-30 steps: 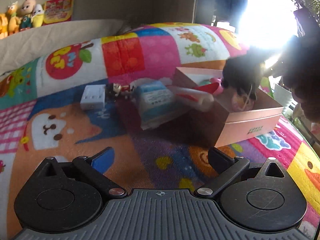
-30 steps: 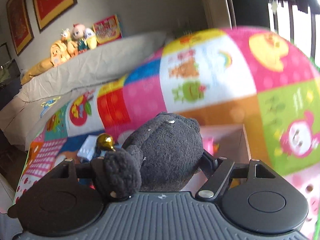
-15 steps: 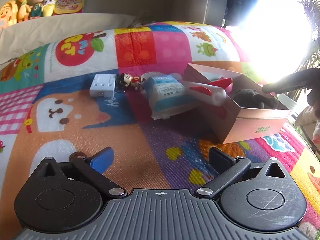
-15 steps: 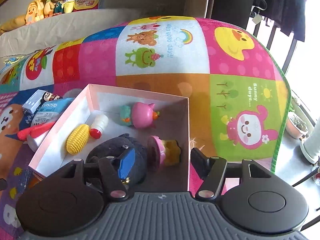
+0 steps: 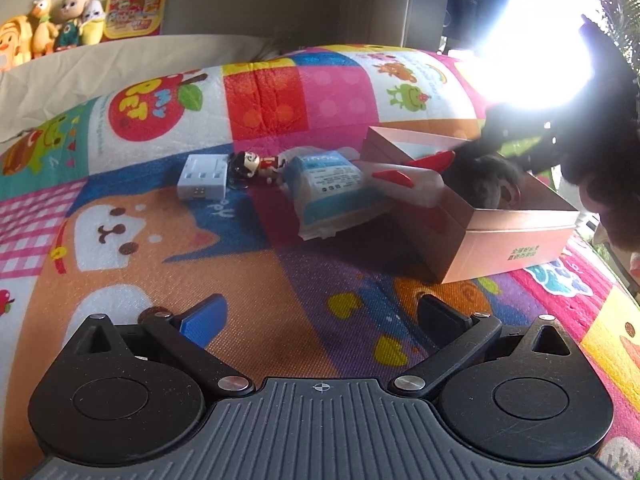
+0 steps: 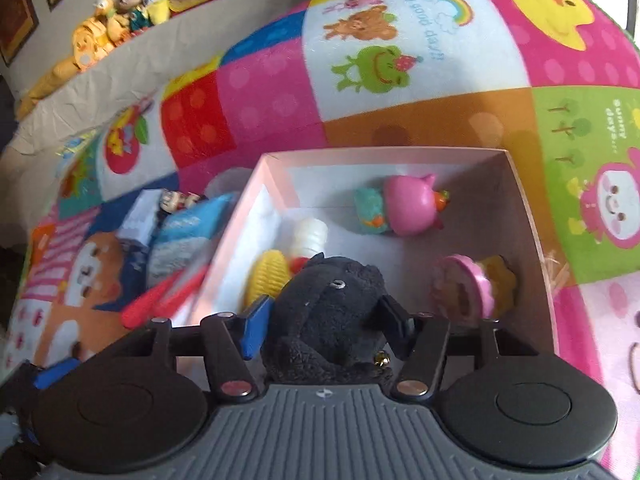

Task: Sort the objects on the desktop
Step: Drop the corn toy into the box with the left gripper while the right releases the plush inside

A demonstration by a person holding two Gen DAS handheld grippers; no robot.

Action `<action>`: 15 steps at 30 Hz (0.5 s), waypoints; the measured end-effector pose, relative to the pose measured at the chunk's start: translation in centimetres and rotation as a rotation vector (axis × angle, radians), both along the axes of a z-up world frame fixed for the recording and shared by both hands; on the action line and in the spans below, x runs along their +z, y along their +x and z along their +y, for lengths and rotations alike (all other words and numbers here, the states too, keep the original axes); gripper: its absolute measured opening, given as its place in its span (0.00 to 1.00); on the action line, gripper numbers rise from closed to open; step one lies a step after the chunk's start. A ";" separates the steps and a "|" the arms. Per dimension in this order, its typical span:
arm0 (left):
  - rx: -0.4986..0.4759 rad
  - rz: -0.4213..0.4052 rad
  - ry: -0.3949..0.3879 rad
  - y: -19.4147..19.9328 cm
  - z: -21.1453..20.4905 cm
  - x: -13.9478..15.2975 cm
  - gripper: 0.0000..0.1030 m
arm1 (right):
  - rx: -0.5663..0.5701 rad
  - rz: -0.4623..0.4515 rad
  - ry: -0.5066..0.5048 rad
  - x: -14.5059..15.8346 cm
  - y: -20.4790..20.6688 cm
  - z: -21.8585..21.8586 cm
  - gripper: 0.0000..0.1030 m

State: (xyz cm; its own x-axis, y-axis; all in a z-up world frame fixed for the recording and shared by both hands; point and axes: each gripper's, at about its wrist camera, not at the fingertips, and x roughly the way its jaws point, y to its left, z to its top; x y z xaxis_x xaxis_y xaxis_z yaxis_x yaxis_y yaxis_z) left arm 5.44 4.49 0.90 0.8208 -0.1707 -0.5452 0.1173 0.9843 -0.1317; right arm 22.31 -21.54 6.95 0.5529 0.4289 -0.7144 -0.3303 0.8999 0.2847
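A bright patchwork play mat (image 5: pixel 256 280), printed with cartoon animals and fruit, carries everything. A pink cardboard box (image 5: pixel 516 248) sits directly on it. Just beside the box's left wall lies a blue-and-white tissue pack (image 5: pixel 332 188), with a white and red toy (image 5: pixel 404 182) leaning across the pack and the box rim. Farther left lie a small figurine (image 5: pixel 256 164) and a white adapter block (image 5: pixel 202 182), close together.

- One pink box (image 6: pixel 520 184)
- One black plush toy (image 6: pixel 328 312)
- One pink pig toy (image 6: pixel 408 204)
- One yellow corn toy (image 6: pixel 268 276)
- One tissue pack (image 5: pixel 336 192)
- One white adapter (image 5: pixel 202 178)
- One small figurine (image 5: pixel 256 164)
- Two grippers: left (image 5: pixel 320 316), right (image 6: pixel 320 320)
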 end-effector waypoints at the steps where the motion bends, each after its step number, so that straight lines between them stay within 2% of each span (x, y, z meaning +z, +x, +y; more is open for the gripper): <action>1: 0.001 0.003 -0.001 0.0 0.0 0.0 1.00 | -0.002 -0.042 0.014 0.5 0.0 -0.2 0.48; 3: 0.001 0.003 -0.002 0.0 0.0 0.0 1.00 | 0.008 -0.074 -0.010 0.8 0.3 -0.5 0.48; 5: 0.001 0.001 -0.003 0.0 0.1 0.0 1.00 | -0.013 -0.067 -0.060 0.4 0.5 -1.1 0.49; 9: 0.001 0.006 -0.004 0.0 0.1 0.0 1.00 | -0.038 -0.144 -0.191 0.6 -0.8 -2.6 0.53; 14: 0.000 0.010 0.003 0.1 -0.1 -0.1 1.00 | -0.047 -0.187 -0.369 0.7 -2.1 -3.7 0.53; 15: 0.001 0.009 0.004 0.1 -0.1 -0.1 1.00 | -0.037 -0.194 -0.393 0.5 -2.3 -3.9 0.49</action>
